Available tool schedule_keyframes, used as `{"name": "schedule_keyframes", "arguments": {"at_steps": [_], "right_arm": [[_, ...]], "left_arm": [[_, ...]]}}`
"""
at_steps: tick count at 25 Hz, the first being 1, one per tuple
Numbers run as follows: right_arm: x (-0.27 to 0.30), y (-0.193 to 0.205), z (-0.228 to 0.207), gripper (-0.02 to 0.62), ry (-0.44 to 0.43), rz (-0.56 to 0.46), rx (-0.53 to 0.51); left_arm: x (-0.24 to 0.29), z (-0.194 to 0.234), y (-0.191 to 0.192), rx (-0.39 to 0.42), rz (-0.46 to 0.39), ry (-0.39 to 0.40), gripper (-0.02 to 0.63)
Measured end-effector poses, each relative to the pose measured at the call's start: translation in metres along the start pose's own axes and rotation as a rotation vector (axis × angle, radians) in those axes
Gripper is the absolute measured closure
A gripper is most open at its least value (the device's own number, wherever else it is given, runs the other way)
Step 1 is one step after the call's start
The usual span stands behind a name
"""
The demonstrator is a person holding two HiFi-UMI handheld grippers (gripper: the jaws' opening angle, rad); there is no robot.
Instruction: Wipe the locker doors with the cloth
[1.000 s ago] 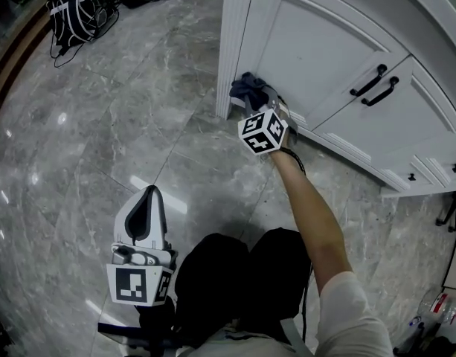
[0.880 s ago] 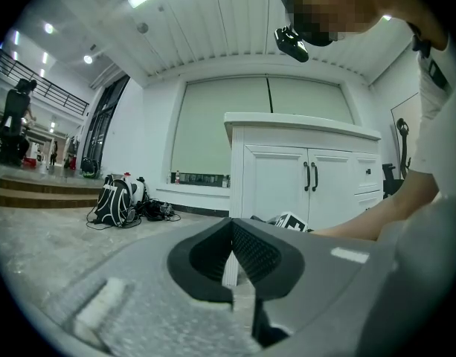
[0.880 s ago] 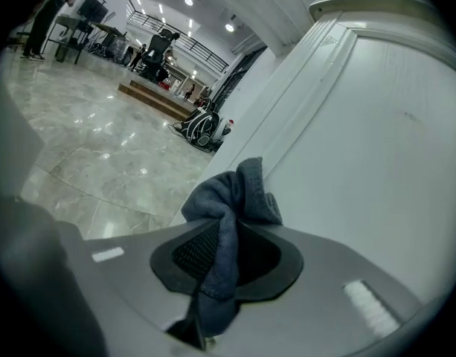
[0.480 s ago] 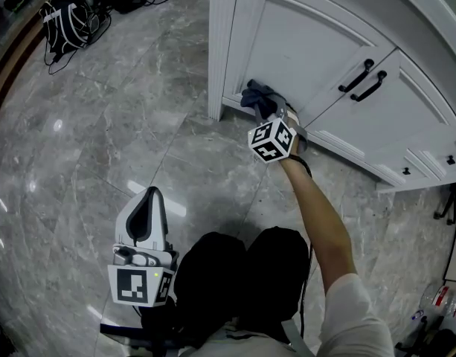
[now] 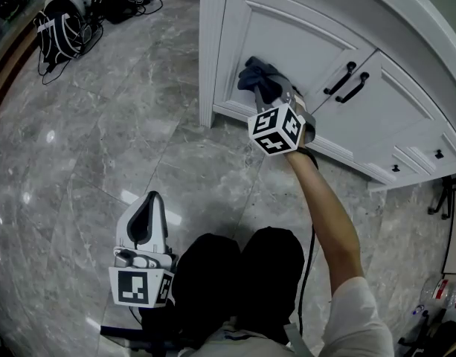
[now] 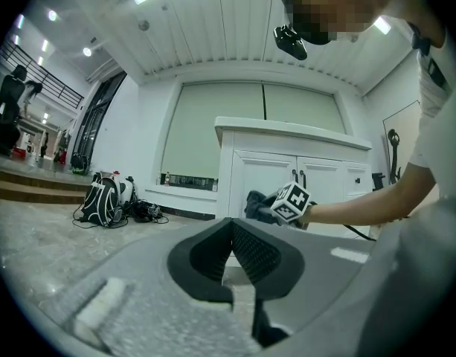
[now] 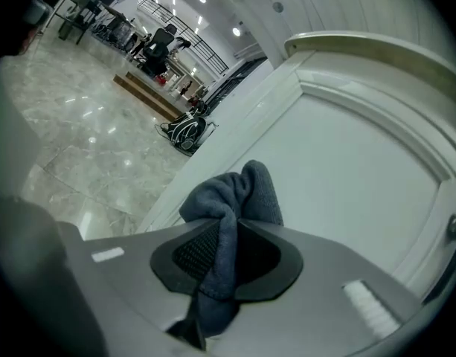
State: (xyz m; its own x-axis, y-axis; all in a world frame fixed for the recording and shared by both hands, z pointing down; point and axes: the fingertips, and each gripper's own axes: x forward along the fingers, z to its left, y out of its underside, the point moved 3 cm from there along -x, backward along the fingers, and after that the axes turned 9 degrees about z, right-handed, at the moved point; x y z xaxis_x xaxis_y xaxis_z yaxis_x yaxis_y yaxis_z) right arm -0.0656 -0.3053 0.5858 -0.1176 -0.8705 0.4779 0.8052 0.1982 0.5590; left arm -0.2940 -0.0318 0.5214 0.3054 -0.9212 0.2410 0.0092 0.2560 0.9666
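Wiping under way, judged early. The right gripper (image 7: pixel 226 253), jaws pinching a bunched dark-blue terry cloth (image 7: pixel 235 188), presses it low on the leftmost locker door (image 5: pixel 287 36), near its bottom edge; the neighbouring doors appear undone. Doors: smooth white panels with raised frames and black bar handles (image 5: pixel 339 78). The left gripper (image 6: pixel 230 233), jaws pressed together and empty, hangs over the glossy grey marble floor (image 5: pixel 101 125).
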Motion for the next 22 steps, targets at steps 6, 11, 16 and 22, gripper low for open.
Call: {"name": "schedule_keyframes", "arguments": {"at_steps": [6, 11, 16, 22], "right_arm": [[-0.041, -0.046, -0.062, 0.518, 0.085, -0.066, 0.024], [-0.066, -0.073, -0.100, 0.518, 0.136, -0.105, 0.032], [-0.081, -0.063, -0.123, 0.517, 0.161, -0.087, 0.107], [-0.096, -0.043, -0.143, 0.517, 0.198, -0.072, 0.262]], "left_arm": [[0.001, -0.002, 0.001, -0.009, -0.003, 0.012, 0.604], [0.001, -0.005, 0.000, -0.013, -0.006, 0.022, 0.604], [0.001, -0.009, 0.002, -0.015, 0.000, 0.029, 0.604], [0.001, -0.009, 0.001, -0.014, -0.006, 0.034, 0.604]]}}
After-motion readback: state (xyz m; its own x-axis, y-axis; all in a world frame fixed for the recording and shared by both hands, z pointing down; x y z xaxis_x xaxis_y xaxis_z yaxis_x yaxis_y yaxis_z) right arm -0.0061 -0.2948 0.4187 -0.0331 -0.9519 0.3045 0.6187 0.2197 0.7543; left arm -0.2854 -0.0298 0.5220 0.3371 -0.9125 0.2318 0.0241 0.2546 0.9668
